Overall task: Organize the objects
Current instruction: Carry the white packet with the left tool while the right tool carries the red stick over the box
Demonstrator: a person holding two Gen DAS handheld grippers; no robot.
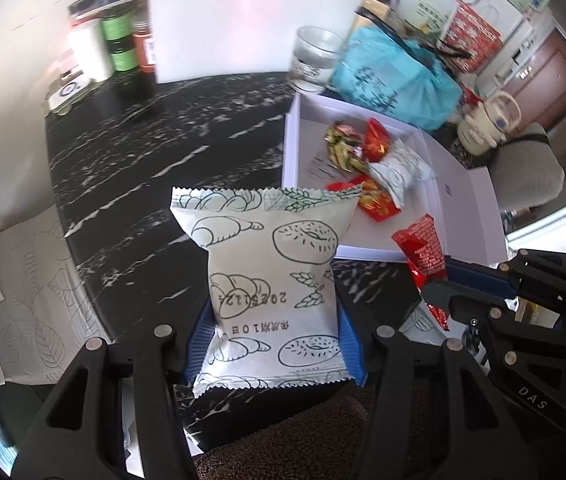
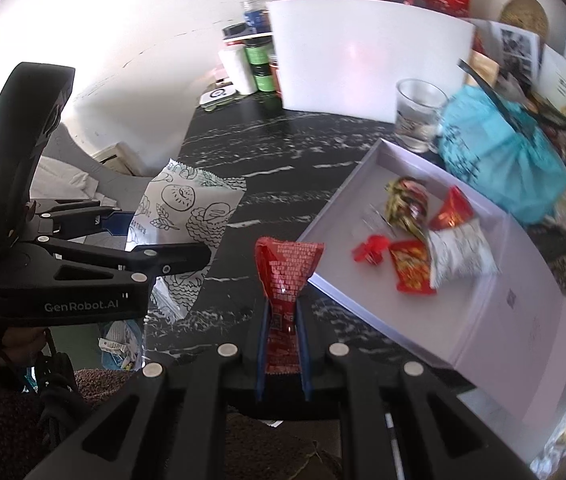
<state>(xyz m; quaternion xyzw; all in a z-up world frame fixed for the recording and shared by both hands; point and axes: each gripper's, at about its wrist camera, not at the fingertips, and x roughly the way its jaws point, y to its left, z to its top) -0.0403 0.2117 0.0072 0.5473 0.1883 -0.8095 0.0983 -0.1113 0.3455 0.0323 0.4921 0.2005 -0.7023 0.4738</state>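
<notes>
- The white snack packet (image 1: 273,284), printed with bread drawings, sits upright between the blue pads of the left claw (image 1: 273,344), which is clamped on its lower sides; it is held clear of the dark marbled surface (image 1: 143,168), apparently so it can be carried rather than slid.
- The red snack packet (image 2: 285,280) is pinched by its narrow lower end in the right claw (image 2: 283,344), whose fingers are drawn almost together on it; the thin grip suits a slim wrapper.
- Ahead and to the right of both claws lies the open white box (image 2: 463,320), flat on the surface with its lid folded out, already holding several red, green and white wrapped snacks (image 2: 431,236). It looks like the collecting place, so both packets are probably bound there.
- Beyond the box stand a glass (image 2: 417,114) and a blue bag (image 2: 499,160), close against its far edge; a white board (image 2: 367,60) rises behind them.
- Jars (image 1: 123,40) stand far ahead on the left, well apart from the claws.
</notes>
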